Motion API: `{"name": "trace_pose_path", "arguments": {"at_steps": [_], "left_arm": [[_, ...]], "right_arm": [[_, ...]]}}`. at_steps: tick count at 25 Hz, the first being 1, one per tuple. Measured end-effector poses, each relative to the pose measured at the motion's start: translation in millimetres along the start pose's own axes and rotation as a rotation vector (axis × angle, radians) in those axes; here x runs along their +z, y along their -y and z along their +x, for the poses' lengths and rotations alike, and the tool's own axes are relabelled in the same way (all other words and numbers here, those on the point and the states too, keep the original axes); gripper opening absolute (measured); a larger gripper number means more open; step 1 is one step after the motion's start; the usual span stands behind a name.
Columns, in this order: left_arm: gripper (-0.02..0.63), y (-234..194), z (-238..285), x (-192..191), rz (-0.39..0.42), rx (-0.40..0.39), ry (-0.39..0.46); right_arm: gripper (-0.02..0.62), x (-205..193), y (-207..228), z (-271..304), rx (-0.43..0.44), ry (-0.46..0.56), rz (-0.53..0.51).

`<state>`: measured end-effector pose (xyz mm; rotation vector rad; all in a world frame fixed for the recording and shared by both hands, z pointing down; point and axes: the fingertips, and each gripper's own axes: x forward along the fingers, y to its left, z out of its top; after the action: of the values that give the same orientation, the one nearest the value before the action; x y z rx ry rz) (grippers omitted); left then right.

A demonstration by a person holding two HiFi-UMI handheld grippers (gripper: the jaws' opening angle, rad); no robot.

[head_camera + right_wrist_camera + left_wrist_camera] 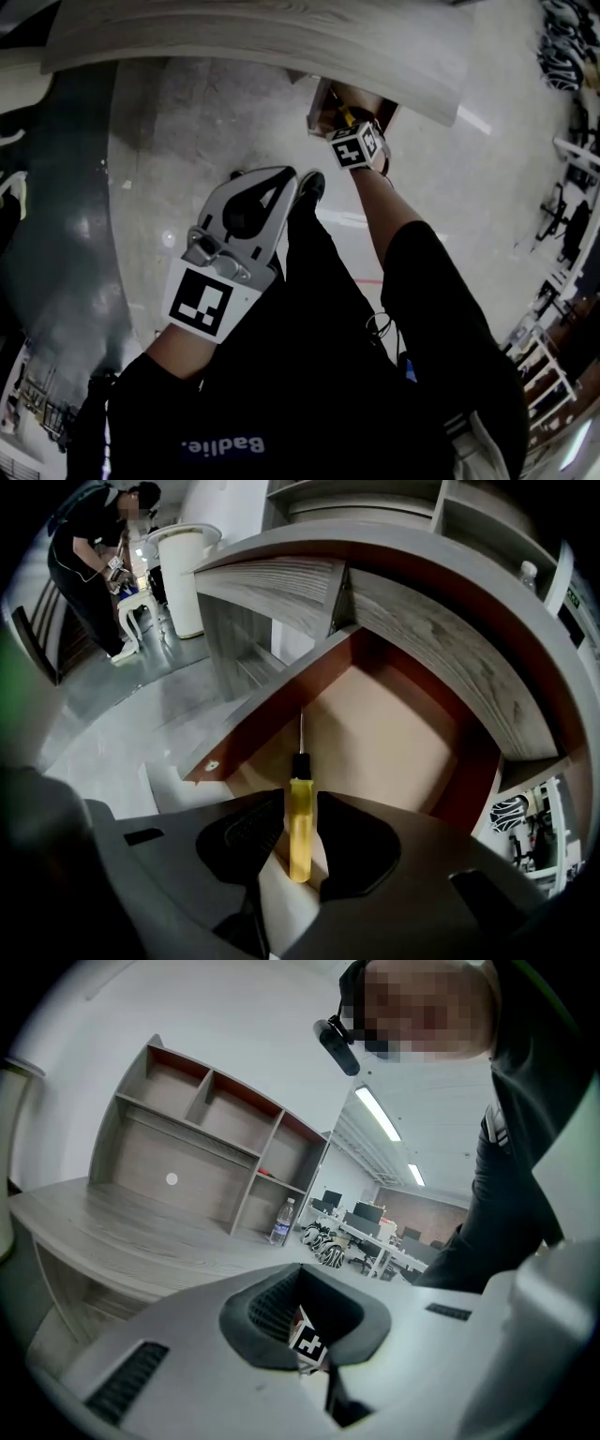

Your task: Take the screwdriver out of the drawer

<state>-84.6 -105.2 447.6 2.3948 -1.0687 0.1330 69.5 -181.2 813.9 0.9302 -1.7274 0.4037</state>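
Note:
The screwdriver [299, 827] has a yellow handle and a thin metal shaft that points into the open drawer [394, 733], a wooden box with red-brown inner walls and a pale floor. My right gripper [300, 803] is shut on the handle, one jaw pressed to each side. In the head view the right gripper [349, 127] reaches into the drawer [323, 103] under the desk edge, and a bit of yellow shows there. My left gripper [292, 176] is held back over the floor, shut and holding nothing. The left gripper [305, 1274] faces away from the drawer.
The grey wooden desk top [262, 37] overhangs the drawer. A shelf unit [206, 1147] with a water bottle [279, 1222] stands on the desk. Another person [94, 555] bends beside a white round stand [183, 574] at the far left. Office chairs and desks fill the background.

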Motion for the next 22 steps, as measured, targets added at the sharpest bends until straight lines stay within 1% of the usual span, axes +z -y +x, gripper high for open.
{"name": "trace_pose_path", "arguments": {"at_steps": [6,12,16,19,22], "left_arm": [[-0.002,-6.2,-1.7,-1.6,-0.004,0.006,-0.001],[-0.002,-8.6,-4.0,-5.0,-0.010,0.015,-0.008],[-0.002,-7.6,-5.3,-7.6,-0.009,0.015,-0.014],[-0.002,-8.1,-6.7,-8.7,-0.010,0.018,-0.016],[-0.002,-8.6,-7.6,-9.1,-0.010,0.017,-0.017]], "right_arm": [[0.129,-1.0,-2.3,4.0,-0.004,-0.016,-0.025],[0.110,-5.6,0.3,9.7,-0.016,-0.037,-0.037],[0.107,-8.7,0.7,12.4,-0.022,-0.039,-0.040],[0.102,-7.3,0.6,13.2,-0.025,-0.022,-0.041],[0.098,-10.6,1.2,12.2,-0.034,-0.035,-0.044]]}}
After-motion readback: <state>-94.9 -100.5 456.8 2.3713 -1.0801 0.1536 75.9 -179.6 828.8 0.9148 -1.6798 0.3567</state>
